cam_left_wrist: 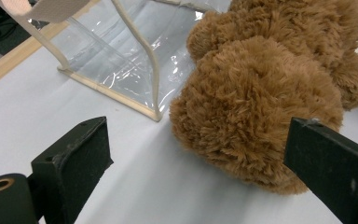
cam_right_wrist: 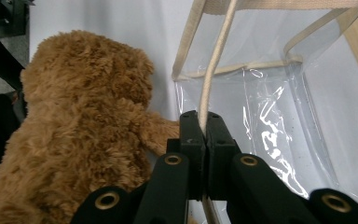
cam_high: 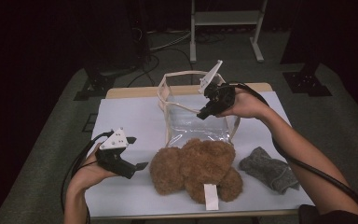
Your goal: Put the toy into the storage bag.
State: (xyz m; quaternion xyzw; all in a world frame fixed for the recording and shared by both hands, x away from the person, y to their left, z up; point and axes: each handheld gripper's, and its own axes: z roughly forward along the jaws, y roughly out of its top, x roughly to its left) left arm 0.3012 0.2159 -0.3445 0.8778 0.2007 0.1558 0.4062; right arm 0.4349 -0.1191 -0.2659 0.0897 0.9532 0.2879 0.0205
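At the left of the white-covered table (cam_high: 121, 116), the left hand-held gripper (cam_high: 137, 165) hovers just above the surface with its jaws spread wide and nothing between them. It points toward the brown teddy bear (cam_high: 196, 170), which lies just to its right near the front edge of the table. In the left gripper view the bear's furry bulk (cam_left_wrist: 261, 102) sits ahead of the open jaws, close to the right-hand one, though whether fur and jaw touch cannot be told.

Behind the bear, at the middle of the table, stands a clear plastic bag (cam_high: 198, 123) with cream trim and handles; the bear's back rests against its lower edge. A white tag (cam_high: 211, 196) hangs from the bear toward the front of the table.

Above the bag, the right hand-held gripper (cam_high: 201, 113) is held up off the table, its jaws pressed together on the bag's cream edging. The right gripper view shows the cord-like trim (cam_right_wrist: 208, 93) running straight down into the closed jaws, with the transparent bag wall (cam_right_wrist: 270, 107) beyond and the teddy bear (cam_right_wrist: 84, 140) to the left, beside the bag.

At the right of the table, a grey cloth (cam_high: 268, 168) lies crumpled just beside the bear, under the person's right forearm.
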